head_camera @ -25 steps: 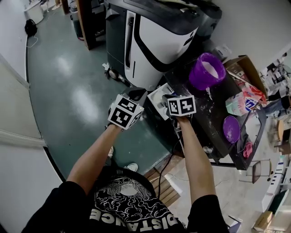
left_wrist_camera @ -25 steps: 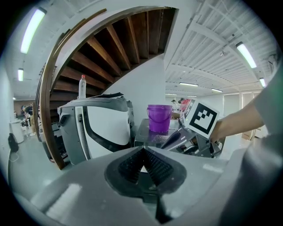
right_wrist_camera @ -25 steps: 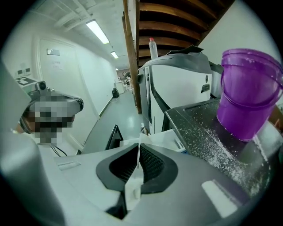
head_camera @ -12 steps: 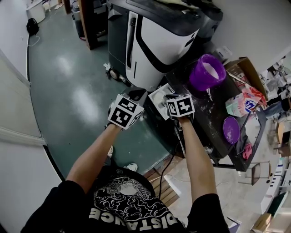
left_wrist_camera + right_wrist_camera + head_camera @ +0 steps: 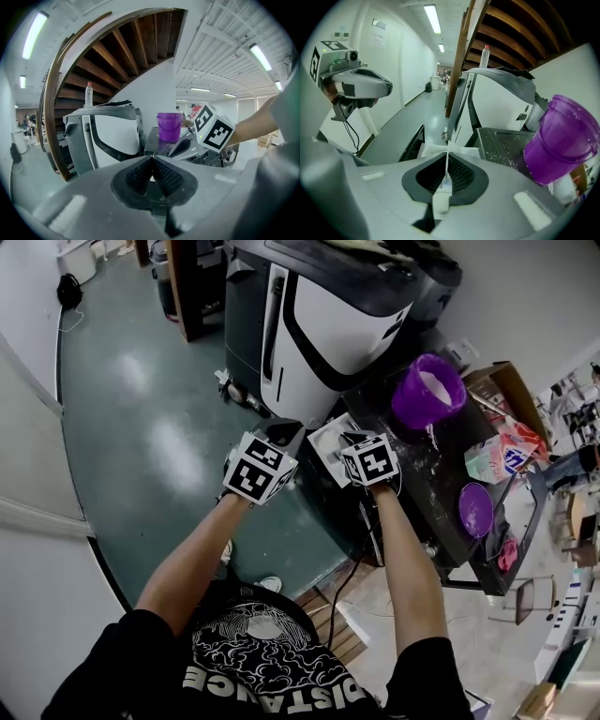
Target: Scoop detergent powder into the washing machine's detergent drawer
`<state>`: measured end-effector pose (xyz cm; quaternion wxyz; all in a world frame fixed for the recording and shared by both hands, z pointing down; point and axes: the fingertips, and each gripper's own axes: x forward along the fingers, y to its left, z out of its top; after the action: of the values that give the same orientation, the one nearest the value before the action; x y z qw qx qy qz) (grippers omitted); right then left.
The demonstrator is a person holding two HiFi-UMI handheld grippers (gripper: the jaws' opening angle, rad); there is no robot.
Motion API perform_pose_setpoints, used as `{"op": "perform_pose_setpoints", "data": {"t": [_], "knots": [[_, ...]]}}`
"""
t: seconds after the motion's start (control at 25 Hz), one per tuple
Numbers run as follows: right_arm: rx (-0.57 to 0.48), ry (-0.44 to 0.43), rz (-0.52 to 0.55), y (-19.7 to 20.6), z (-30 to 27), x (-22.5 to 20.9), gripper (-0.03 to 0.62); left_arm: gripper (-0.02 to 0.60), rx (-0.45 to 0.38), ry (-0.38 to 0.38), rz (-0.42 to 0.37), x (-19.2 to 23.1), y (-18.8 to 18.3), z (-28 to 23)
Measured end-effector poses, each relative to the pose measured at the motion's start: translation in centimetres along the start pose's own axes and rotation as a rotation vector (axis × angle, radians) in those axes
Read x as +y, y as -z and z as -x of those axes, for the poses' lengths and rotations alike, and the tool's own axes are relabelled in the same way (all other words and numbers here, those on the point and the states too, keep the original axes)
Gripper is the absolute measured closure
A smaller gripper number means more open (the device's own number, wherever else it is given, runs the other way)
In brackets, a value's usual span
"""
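Glossy green-grey floor (image 5: 141,427) lay below you, and you held both grippers out in front of your chest, side by side and slightly apart. Your left gripper (image 5: 150,160) had its ribbed pads pressed together at the tips with nothing between them, and it hung over the floor just short of the table's corner. Your right gripper (image 5: 446,164) was closed on a thin white strip (image 5: 447,161), seen edge-on, which stood upright between the pads. That strip ran forward to a white tray-like piece (image 5: 323,439) at the near corner of the dark table top (image 5: 441,474); whether this was a drawer or a scoop could not be told. Beyond it, spilled white grains speckled the table. A purple lid (image 5: 476,506) lay flat on the table to your right, with a detergent bag (image 5: 497,454) just past it. Farther on stood the purple bucket (image 5: 408,407), upright and open, with pale powder (image 5: 431,382) inside. A cardboard box (image 5: 511,381) sat beside the bucket, and a large black-and-white machine (image 5: 328,315) stood behind the table.
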<state>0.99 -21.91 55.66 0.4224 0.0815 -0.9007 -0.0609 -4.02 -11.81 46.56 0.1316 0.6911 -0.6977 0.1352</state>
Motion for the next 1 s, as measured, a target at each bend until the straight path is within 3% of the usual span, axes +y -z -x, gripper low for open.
{"op": "perform_pose_setpoints", "data": {"t": [0.64,1.0], "knots": [[0.034,0.106,0.264,-0.57,0.55,-0.24,0.562,0.581,-0.003,0.003,-0.002,0.12,-0.18,0.47],[0.055,0.194,0.484,-0.66,0.83,0.04,0.562,0.581,-0.007,0.009,-0.002,-0.17,-0.34,0.55]]}}
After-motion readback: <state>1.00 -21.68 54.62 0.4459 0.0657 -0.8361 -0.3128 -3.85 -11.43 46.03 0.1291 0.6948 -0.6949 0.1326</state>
